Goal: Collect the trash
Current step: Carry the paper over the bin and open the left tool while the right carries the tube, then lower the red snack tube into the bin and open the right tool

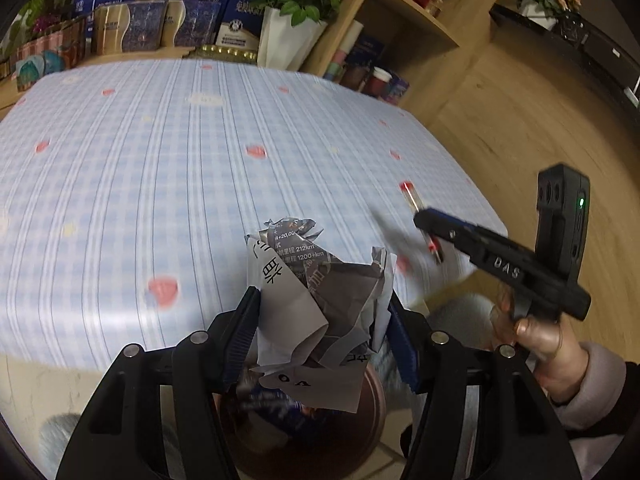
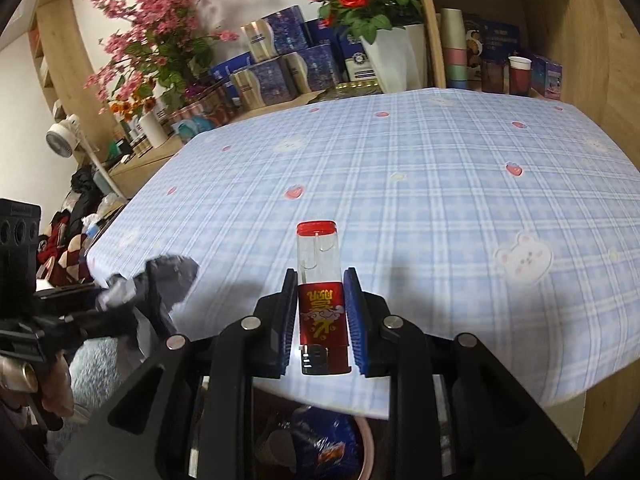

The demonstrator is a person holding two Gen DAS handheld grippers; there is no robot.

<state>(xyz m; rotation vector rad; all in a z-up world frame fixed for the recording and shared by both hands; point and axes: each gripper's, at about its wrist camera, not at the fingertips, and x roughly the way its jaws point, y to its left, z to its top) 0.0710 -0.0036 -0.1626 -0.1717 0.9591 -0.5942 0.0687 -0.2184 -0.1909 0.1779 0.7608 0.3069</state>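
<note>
1. Right now the crumpled paper (image 1: 316, 300), grey and white with printed characters, sits squeezed between the blue pads of the left hand-held gripper (image 1: 320, 320), which is closed on it; the wad hangs at the near edge of the bench (image 1: 160, 160), above a brown bin (image 1: 372, 412) that stands on the floor below.
2. From the right wrist view, the same paper (image 2: 160, 280) shows blurred at the left, off the bench's near left corner, with the left hand-held gripper (image 2: 100, 304) around it.
3. Next, the lighter (image 2: 322, 300), a clear tube with a red cap and a red printed lower half, stands upright between the pads of the right hand-held gripper (image 2: 322, 316), which is clamped on its red part; its metal end points back toward the camera.
4. Seen from the left wrist, the lighter (image 1: 420, 216) is a thin blurred streak at the tip of the right hand-held gripper (image 1: 424, 220), which is carried by a person's hand (image 1: 536, 336) in a pale pink sleeve (image 1: 592, 384).
5. Below the right hand-held gripper, the bin (image 2: 360, 440) shows a blue wrapper (image 2: 324, 436) lying inside it.
6. Under both, the bench (image 2: 440, 200) wears a blue checked cloth with small pink hearts and a white bear patch (image 2: 524, 258).
7. Beyond its far edge stand blue and gold boxes (image 2: 280, 68), a white pot of red roses (image 2: 380, 56), pink blossom sprays (image 2: 152, 32), and wooden shelves (image 2: 500, 32) holding cups.
</note>
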